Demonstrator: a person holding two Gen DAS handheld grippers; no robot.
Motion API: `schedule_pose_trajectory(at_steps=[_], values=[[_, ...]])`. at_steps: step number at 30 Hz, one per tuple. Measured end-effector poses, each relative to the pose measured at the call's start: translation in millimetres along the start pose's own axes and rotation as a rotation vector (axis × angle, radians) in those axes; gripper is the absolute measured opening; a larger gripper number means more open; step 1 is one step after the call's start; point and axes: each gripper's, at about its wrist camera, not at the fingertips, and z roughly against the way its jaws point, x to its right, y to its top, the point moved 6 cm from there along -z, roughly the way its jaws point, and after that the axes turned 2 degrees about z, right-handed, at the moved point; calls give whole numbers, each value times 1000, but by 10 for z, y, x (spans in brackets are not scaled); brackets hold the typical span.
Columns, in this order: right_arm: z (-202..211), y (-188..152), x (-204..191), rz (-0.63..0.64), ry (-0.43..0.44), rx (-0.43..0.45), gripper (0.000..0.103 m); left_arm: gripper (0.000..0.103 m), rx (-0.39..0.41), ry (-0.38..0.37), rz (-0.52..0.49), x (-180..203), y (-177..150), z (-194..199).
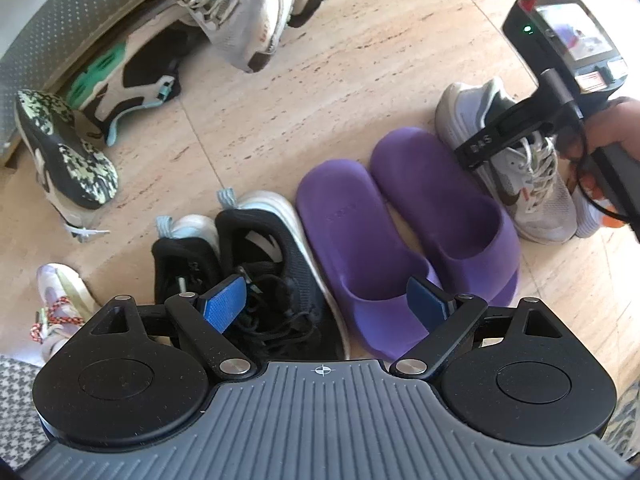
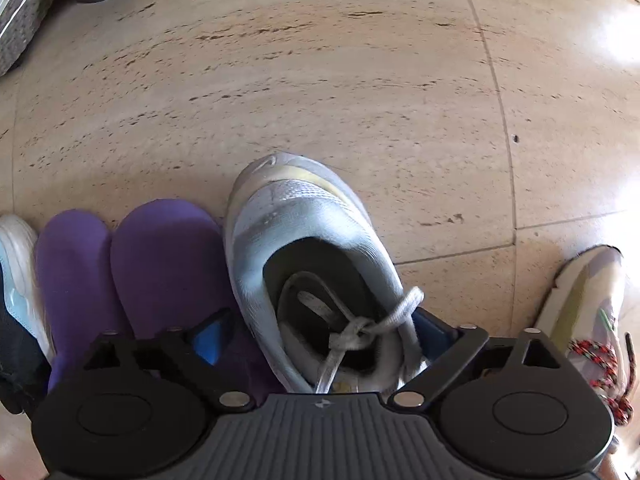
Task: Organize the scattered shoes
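A row stands on the tile floor: a pair of black sneakers, a pair of purple slides and a grey-white sneaker. My left gripper is open and empty above the black sneaker and the left slide. My right gripper is open, its fingers on either side of the grey-white sneaker, which rests on the floor beside the slides. The right gripper also shows in the left wrist view, over that sneaker.
Scattered shoes lie at the far left: a white sneaker, a teal-and-black sneaker and one with a camo sole. A lilac sneaker with red laces lies right of my right gripper. A perforated grey panel runs along the back left.
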Motion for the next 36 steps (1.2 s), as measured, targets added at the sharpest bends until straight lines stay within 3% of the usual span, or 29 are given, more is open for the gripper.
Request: schedule_pose_trajectory(at_steps=[2, 5, 7, 10, 15, 16, 17, 21, 22, 25, 27, 32, 34, 36], values=[[146, 61, 46, -15, -5, 29, 94, 92, 2, -17, 24, -20, 18, 29], [566, 272, 43, -29, 4, 150, 95, 93, 13, -32, 86, -100, 57, 71], [820, 386, -44, -24, 46, 218, 95, 93, 35, -39, 155, -216, 94, 121], [1074, 450, -243, 7, 95, 242, 94, 93, 89, -90, 286, -424, 181, 197], [1641, 300, -487, 64, 131, 233, 94, 93, 134, -243, 607, -848, 350, 47], [1800, 331, -518, 62, 164, 249, 96, 93, 133, -300, 747, -1006, 408, -83], [1928, 317, -486, 60, 188, 262, 98, 93, 139, -348, 822, -1078, 451, -180], [2411, 382, -328, 26, 290, 403, 101, 93, 173, -526, 1103, -1379, 643, -561], [2449, 418, -281, 5, 302, 427, 100, 93, 181, -542, 1140, -1428, 680, -629], [2508, 543, -50, -169, 431, 389, 100, 93, 208, -589, 1218, -1568, 905, -863], [2516, 576, 17, -205, 498, 372, 99, 93, 207, -648, 1235, -1573, 1072, -1021], [2586, 548, 134, -239, 528, 371, 100, 95, 165, -782, 1306, -1463, 1273, -1340], [2587, 540, 152, -234, 529, 372, 100, 82, 183, -809, 1324, -1432, 1289, -1367], [2568, 532, 163, -236, 525, 363, 100, 74, 213, -778, 1295, -1412, 1295, -1300]])
